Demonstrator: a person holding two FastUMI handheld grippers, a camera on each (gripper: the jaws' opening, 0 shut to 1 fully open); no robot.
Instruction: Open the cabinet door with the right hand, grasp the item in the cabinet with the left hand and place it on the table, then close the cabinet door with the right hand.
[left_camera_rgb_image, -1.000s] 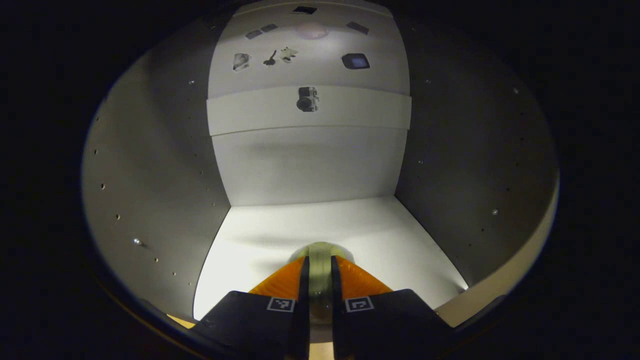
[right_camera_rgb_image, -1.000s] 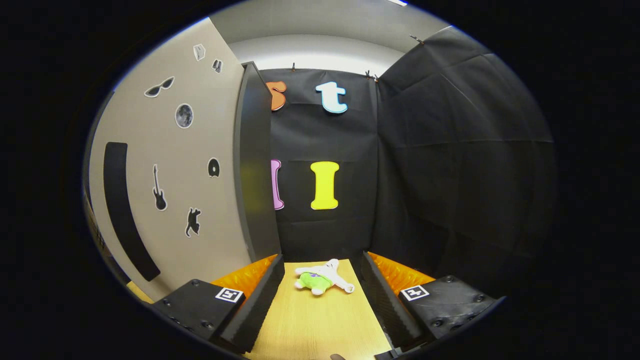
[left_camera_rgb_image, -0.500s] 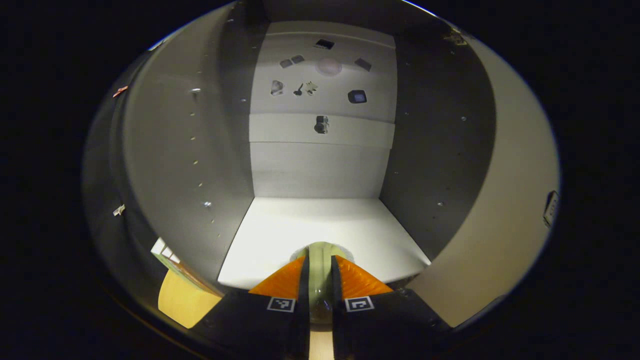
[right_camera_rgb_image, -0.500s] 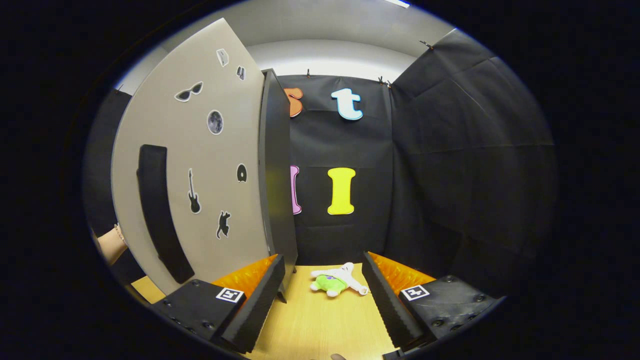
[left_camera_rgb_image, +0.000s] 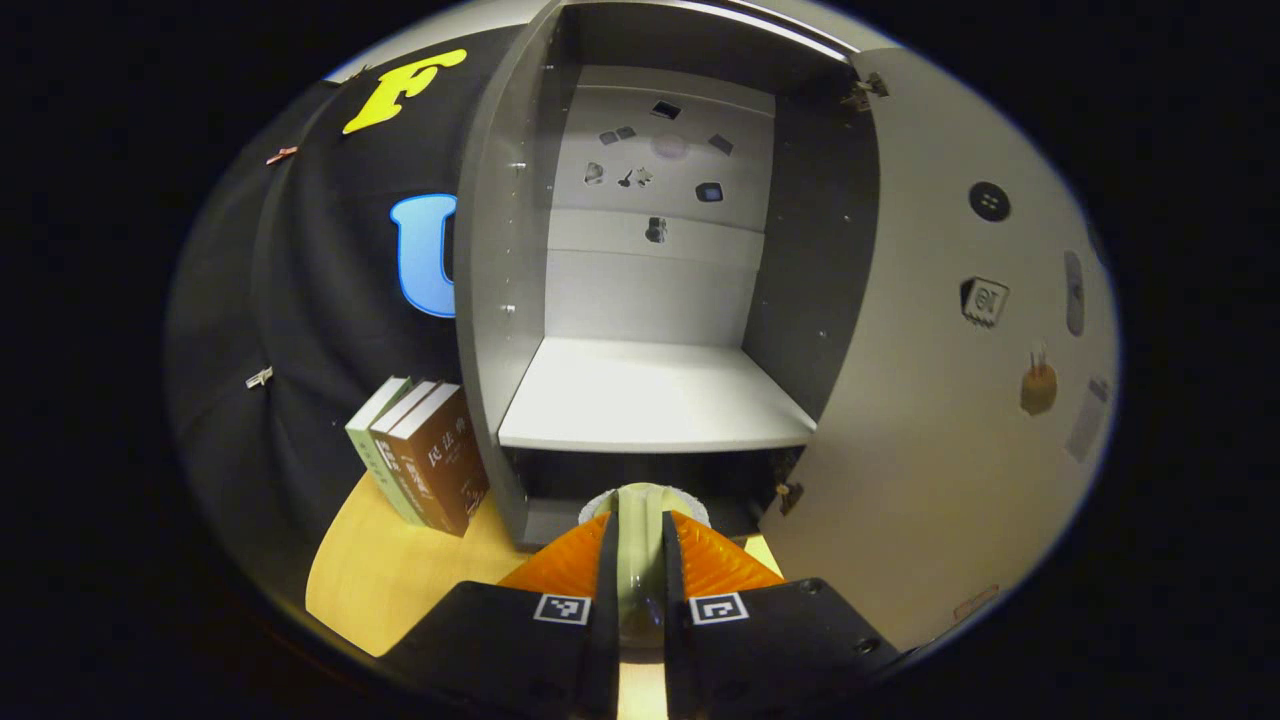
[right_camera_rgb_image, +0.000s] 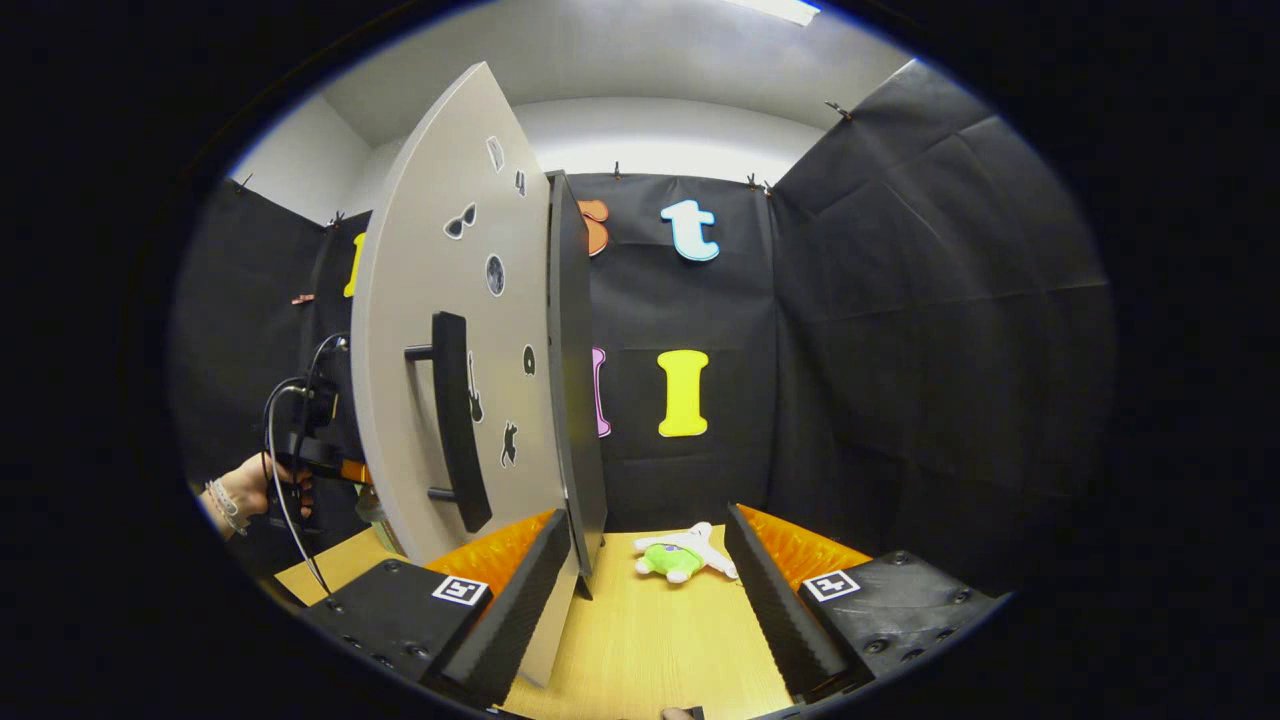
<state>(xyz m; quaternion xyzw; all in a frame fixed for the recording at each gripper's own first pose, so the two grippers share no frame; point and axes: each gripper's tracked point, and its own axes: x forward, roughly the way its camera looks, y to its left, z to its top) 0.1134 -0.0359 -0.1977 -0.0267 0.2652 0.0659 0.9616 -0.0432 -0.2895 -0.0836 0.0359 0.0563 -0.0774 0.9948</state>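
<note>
Books (left_camera_rgb_image: 420, 455) on table (left_camera_rgb_image: 380, 580) left of cabinet (left_camera_rgb_image: 640, 400), door (left_camera_rgb_image: 940, 380) at right.

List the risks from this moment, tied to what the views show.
1. The left tool grips a pale round item by a narrow bite; it might slip before reaching the table.
2. The books stand close beside the cabinet; setting down to that side could knock them.
3. The right tool is open and apart from the door handle; swinging the door shut early could hit the left tool.
</note>
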